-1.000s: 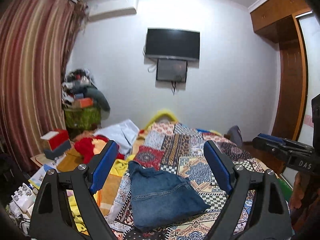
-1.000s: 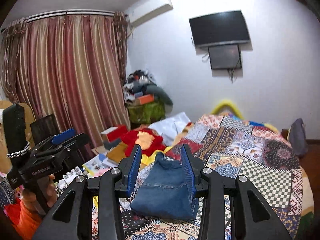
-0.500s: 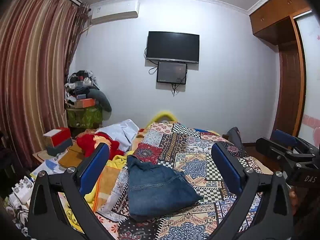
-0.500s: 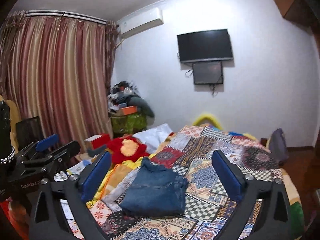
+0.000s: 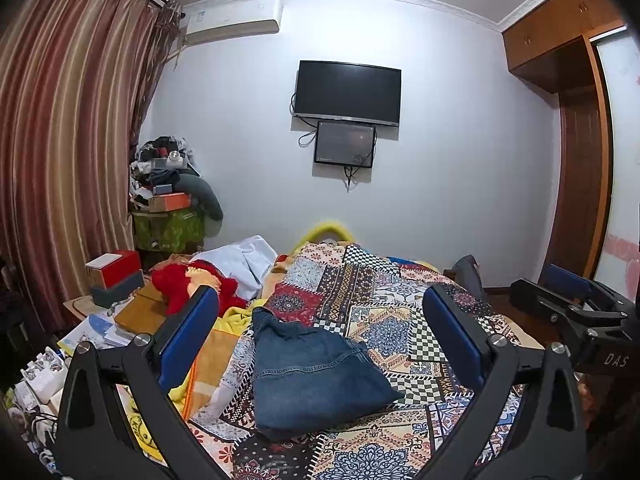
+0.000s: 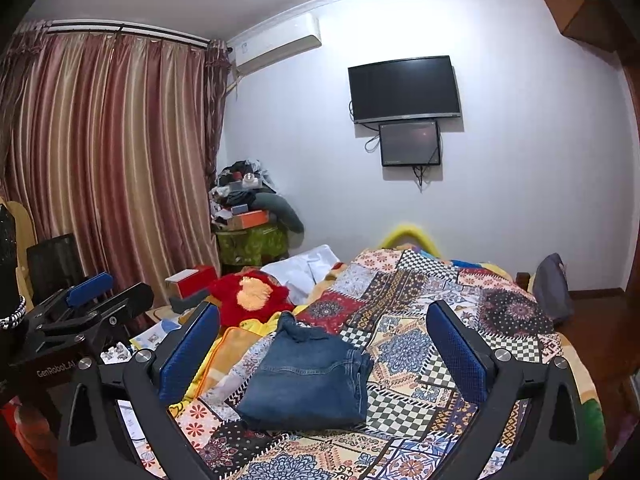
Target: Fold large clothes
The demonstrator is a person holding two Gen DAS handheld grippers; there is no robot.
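Folded jeans (image 5: 316,376) lie on the patchwork bed (image 5: 400,320); left tool (image 5: 324,346) and right tool (image 6: 326,350) released (both empty, held above).

- Bed (image 5: 400,320), covered by a patchwork quilt (image 6: 440,312) of floral and checkered panels.
- Folded denim garment (image 5: 312,376) lies flat on the quilt's near left part.
- Yellow-orange blanket (image 5: 208,352) along the bed's left edge, just beside the denim.
- Red plush (image 6: 248,296) and white cloth (image 5: 244,260) farther back, left side.
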